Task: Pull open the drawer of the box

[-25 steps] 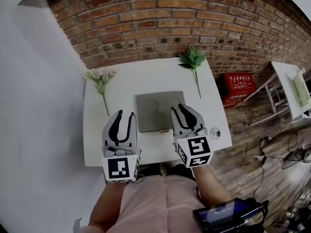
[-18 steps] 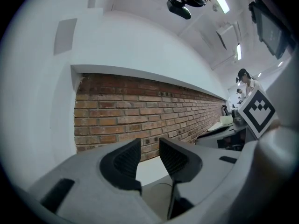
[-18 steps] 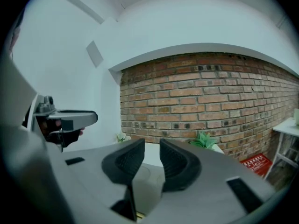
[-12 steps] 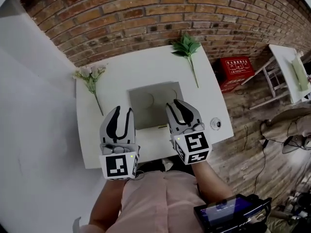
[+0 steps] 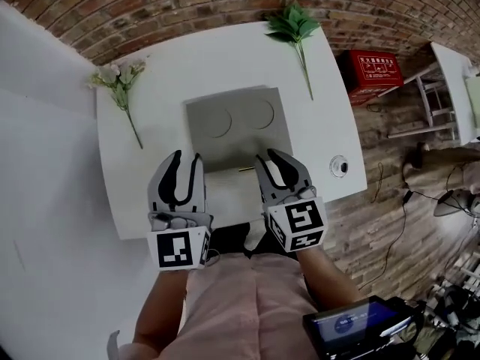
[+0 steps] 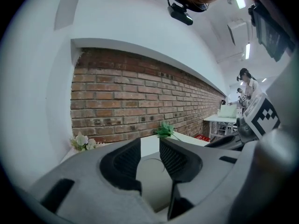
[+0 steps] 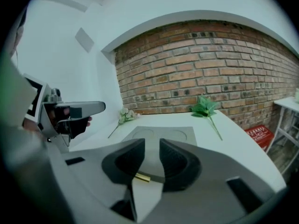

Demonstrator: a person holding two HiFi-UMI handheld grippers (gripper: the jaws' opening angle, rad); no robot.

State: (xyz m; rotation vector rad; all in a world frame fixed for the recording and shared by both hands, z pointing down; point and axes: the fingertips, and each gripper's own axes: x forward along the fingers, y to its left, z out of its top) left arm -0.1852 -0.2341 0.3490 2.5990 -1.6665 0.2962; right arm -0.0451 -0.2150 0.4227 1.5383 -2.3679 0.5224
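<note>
My left gripper (image 5: 186, 157) and right gripper (image 5: 270, 156) hang at the box's (image 5: 238, 126) near edge, both jaws apart; its handle (image 7: 143, 177) shows beyond my right jaws.

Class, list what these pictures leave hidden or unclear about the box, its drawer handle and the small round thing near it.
1. Front of the box: the head view sees only the top; in the right gripper view the right hand-held gripper covers it.
2. Gold handle: only a short piece shows behind those jaws.
3. Small round thing: too small in the head view to identify.
</note>
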